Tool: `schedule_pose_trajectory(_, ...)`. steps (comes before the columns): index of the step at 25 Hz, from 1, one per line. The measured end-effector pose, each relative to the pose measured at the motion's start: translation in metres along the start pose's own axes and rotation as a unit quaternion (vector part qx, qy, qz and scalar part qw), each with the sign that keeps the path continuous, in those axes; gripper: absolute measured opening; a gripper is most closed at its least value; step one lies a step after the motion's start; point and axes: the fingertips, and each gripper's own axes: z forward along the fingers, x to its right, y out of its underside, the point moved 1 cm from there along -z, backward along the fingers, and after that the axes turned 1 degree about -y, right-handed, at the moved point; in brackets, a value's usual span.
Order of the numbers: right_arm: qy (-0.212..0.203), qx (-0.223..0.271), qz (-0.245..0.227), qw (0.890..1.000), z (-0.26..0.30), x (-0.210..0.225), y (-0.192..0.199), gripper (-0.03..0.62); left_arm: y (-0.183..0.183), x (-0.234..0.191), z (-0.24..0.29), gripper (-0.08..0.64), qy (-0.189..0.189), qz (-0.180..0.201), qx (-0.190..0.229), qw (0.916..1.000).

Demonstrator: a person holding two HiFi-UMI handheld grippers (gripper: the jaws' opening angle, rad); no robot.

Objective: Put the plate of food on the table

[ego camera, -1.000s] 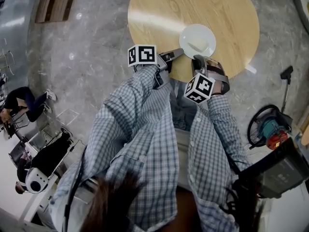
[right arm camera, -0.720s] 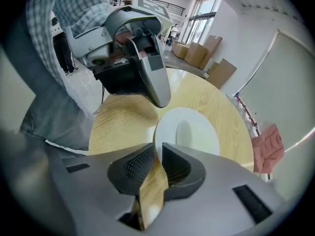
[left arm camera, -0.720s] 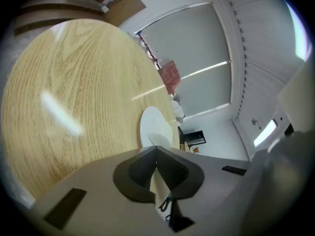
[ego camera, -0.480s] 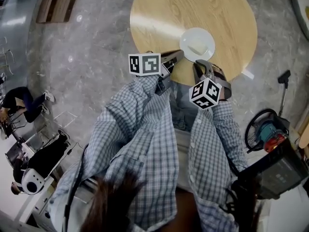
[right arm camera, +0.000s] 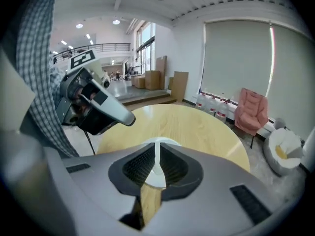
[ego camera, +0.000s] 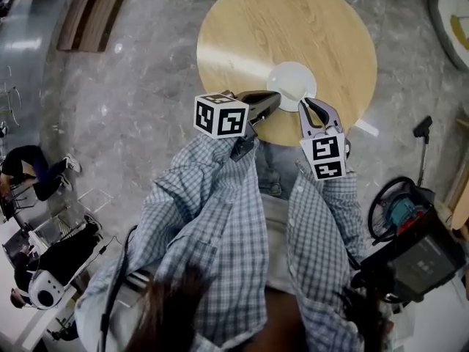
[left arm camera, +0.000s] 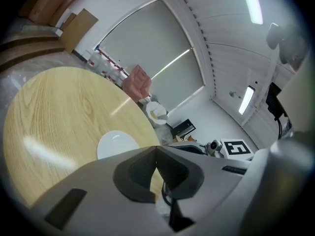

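Note:
A white plate (ego camera: 292,80) lies on the round wooden table (ego camera: 249,28), near the edge closest to me; what is on it I cannot make out. My left gripper (ego camera: 277,96) hovers just left of the plate's near rim, its jaws shut with nothing between them. In the left gripper view the tips (left arm camera: 156,149) meet, and the plate (left arm camera: 115,142) sits just beyond on the table (left arm camera: 54,112). My right gripper (ego camera: 303,103) is at the plate's near rim. Its jaws (right arm camera: 157,144) are shut on nothing, and the plate (right arm camera: 154,178) shows below them.
Grey marble floor surrounds the table. A teal and red machine with a black hose (ego camera: 399,200) stands at the right. People sit at the far left (ego camera: 29,163). A pink chair (right arm camera: 251,114) and water bottles (right arm camera: 211,104) stand beyond the table.
The left gripper's jaws have come together and it has shifted a little toward the plate. Both marker cubes have turned. The plate keeps its place on the table.

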Motion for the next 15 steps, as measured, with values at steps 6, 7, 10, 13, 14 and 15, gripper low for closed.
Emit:
schedule_pose_trajectory(6, 0.018, 0.067, 0.08, 0.994, -0.008, 0.023, -0.018, 0.018, -0.022, 0.008, -0.004, 0.008, -0.004, 0.05, 0.017, 0.9986)
schedule_pose_trajectory(7, 0.019, 0.074, 0.088, 0.993, -0.009, 0.025, -0.02, 0.017, -0.026, 0.01, -0.005, 0.008, -0.003, 0.056, 0.022, 0.9982)
schedule_pose_trajectory(10, 0.021, 0.094, 0.111, 0.989, -0.017, 0.033, -0.031, 0.011, -0.038, 0.023, -0.008, 0.008, 0.003, 0.076, 0.032, 0.9966)
schedule_pose_trajectory(13, 0.021, 0.111, 0.126, 0.986, -0.029, 0.04, -0.047, 0.008, -0.049, 0.04, -0.01, 0.008, 0.011, 0.093, 0.04, 0.9948)
schedule_pose_trajectory(14, 0.02, 0.115, 0.128, 0.985, -0.031, 0.042, -0.051, 0.008, -0.052, 0.044, -0.01, 0.008, 0.015, 0.096, 0.042, 0.9944)
schedule_pose_trajectory(15, 0.02, 0.119, 0.128, 0.984, -0.032, 0.043, -0.054, 0.008, -0.055, 0.047, -0.01, 0.008, 0.019, 0.097, 0.045, 0.9941)
